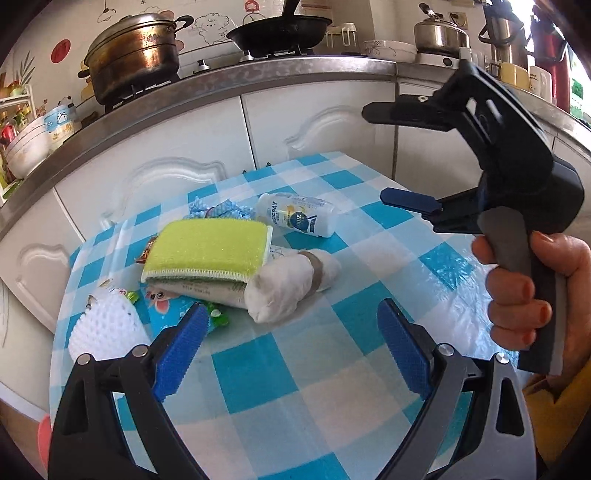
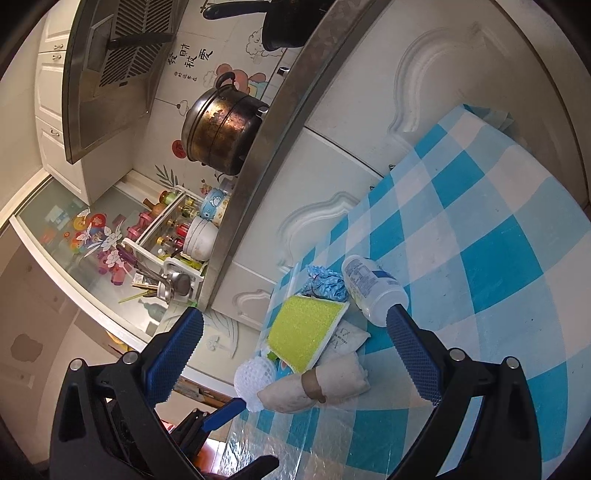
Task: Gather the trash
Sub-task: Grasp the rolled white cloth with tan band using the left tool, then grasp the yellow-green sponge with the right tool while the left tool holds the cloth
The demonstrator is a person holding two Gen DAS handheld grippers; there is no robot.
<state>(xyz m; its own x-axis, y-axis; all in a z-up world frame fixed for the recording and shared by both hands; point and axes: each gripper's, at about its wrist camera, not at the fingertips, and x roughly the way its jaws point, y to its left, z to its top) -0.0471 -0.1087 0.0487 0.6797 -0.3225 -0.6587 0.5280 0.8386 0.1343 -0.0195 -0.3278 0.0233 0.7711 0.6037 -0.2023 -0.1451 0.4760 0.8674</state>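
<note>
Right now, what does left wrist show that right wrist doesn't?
Left wrist only: the right tool, open, with the hand on its grey grip, a black wok and a steel kettle.

Right wrist only: the steel range hood and the bottle rack beside the counter.

Both: the yellow-green sponge, white plastic bottle, rolled white cloth, white foam net, checked blue tablecloth and blackened steel pot.

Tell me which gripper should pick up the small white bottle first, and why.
Right, probably. The right gripper is open with one finger tip right by the white bottle. The left gripper, also open, sits nearer the tissue roll, with the bottle farther off behind the yellow sponge.
</note>
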